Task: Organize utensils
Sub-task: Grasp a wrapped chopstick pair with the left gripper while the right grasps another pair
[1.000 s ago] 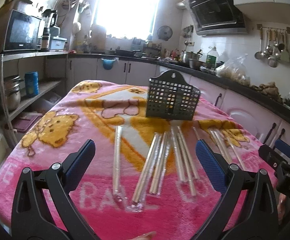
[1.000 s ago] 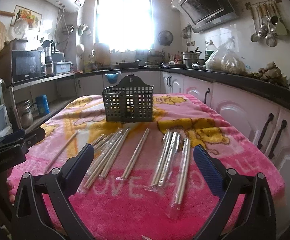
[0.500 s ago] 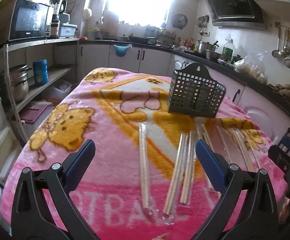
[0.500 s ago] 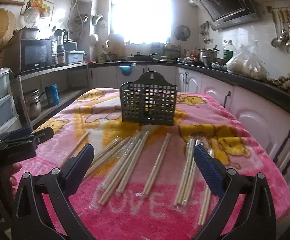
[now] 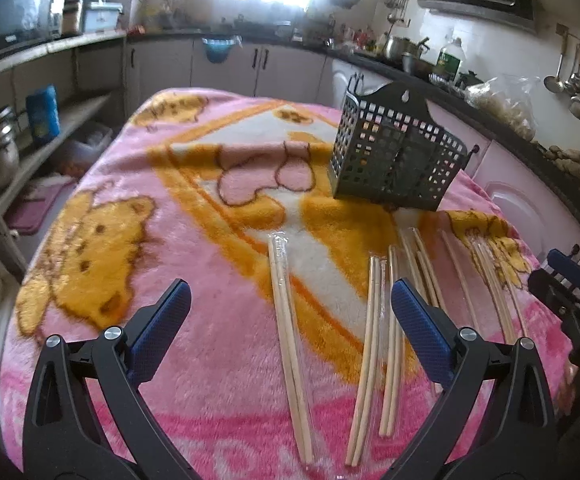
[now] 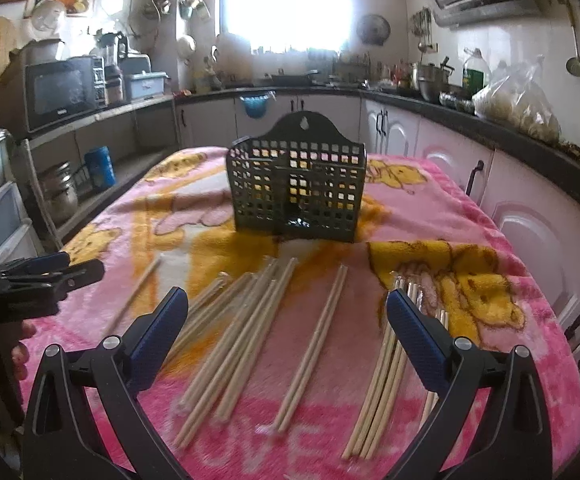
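Pink fleece, printed with yellow bears, covers the table (image 5: 102, 240) under both my grippers. My left gripper (image 5: 290, 308) hangs wide open above the near part of the blanket, its blue-padded fingers (image 5: 162, 328) spread far apart and touching nothing. Between those fingers lies one pair of wrapped chopsticks (image 5: 290, 340), running from near to far. Just to the right of it lie two more pairs (image 5: 377, 344), partly behind the right-hand finger. Further pairs are spread out farther right across the blanket.

My right gripper (image 6: 288, 316) is also released, fingers wide apart, holding nothing. It hovers over the row of chopsticks (image 6: 242, 328), which lie flat on the blanket in several bunches. A single pair (image 6: 313, 344) lies in the middle, and a thicker bunch (image 6: 385, 376) lies at the right, partly hidden by my right-hand finger.

The black mesh basket (image 6: 297, 192) stands upright on the far side of the table, beyond all the chopsticks and apart from them. In the left wrist view the basket (image 5: 397, 152) sits far and to the right. I cannot tell whether anything is inside.
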{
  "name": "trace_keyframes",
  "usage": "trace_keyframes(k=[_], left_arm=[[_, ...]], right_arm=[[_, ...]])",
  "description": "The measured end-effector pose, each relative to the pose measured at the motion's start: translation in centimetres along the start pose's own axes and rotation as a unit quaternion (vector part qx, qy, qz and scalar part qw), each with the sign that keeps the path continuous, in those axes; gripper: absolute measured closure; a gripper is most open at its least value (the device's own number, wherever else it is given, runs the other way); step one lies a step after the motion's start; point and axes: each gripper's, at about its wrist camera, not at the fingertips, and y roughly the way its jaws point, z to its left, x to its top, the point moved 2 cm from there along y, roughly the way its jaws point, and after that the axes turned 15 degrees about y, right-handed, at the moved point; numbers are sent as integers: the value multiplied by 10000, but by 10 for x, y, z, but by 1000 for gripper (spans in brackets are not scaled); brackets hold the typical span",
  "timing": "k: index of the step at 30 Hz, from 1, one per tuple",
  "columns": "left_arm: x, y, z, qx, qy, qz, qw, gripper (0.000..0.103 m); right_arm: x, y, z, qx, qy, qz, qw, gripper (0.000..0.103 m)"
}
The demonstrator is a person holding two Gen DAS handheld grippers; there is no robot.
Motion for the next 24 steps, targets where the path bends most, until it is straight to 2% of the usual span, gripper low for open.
trace_keyframes(k=[2, 9, 11, 14, 24], left_arm=[[3, 11, 3, -109, -18, 153, 9998, 14], [7, 44, 10, -486, -156, 618, 9968, 35], [7, 53, 13, -654, -273, 741, 9947, 39], [9, 66, 17, -801, -356, 889, 9922, 42], [16, 92, 24, -1171, -604, 1168, 9844, 62]], right_arm=[[3, 12, -5, -10, 87, 133, 9999, 6], [11, 51, -19, -140, 304, 593, 9977, 7], [14, 60, -21, -194, 351, 696, 9968, 15], [20, 76, -28, -264, 448, 881, 9947, 20], [31, 118, -48, -445, 885, 1390, 9853, 33]])
